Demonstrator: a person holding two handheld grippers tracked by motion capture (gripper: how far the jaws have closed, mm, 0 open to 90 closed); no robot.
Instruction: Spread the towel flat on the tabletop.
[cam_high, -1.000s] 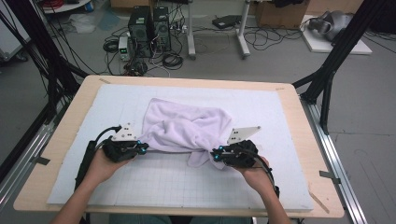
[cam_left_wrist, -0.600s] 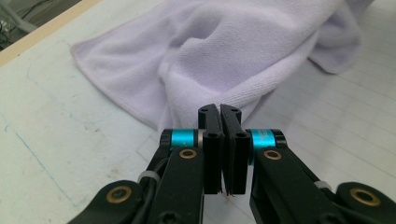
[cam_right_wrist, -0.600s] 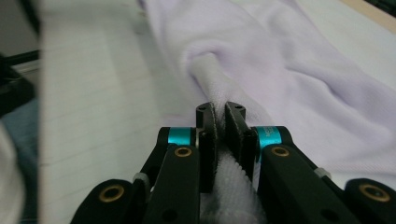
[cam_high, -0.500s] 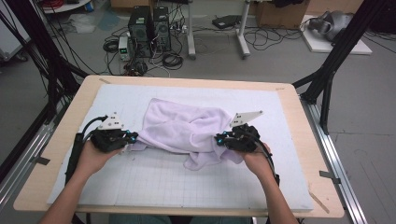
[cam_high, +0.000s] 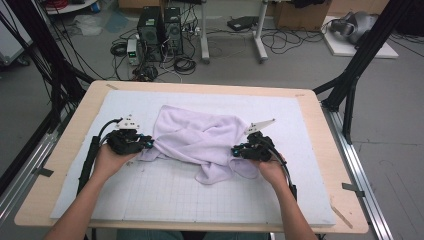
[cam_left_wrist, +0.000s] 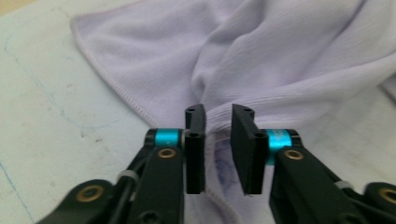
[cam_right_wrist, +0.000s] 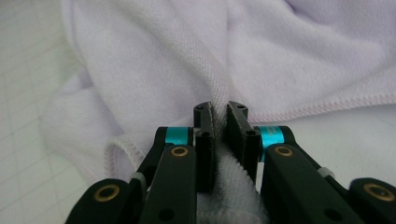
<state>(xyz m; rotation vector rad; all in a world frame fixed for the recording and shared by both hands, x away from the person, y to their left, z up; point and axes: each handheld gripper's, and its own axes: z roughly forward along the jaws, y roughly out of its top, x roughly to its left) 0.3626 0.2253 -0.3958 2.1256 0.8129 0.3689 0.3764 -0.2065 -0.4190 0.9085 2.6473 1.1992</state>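
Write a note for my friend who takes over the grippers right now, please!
Left gripper: fingers just opened a little; towel edge lies loose between them, not pinched.
Right gripper: fingers pinch a fold of the towel's other side.
The towel lies crumpled mid-mat, twisted across itself.
Done: both sides reached.
Left: probably re-grip on the left, then spread it flat.

Pale lilac towel (cam_high: 200, 142) — crumpled, twisted folds, lying mid-mat

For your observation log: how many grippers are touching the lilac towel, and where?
2. The left gripper sits at the lilac towel's left edge, fingers slightly parted around it; the right gripper pinches its right-hand fold.
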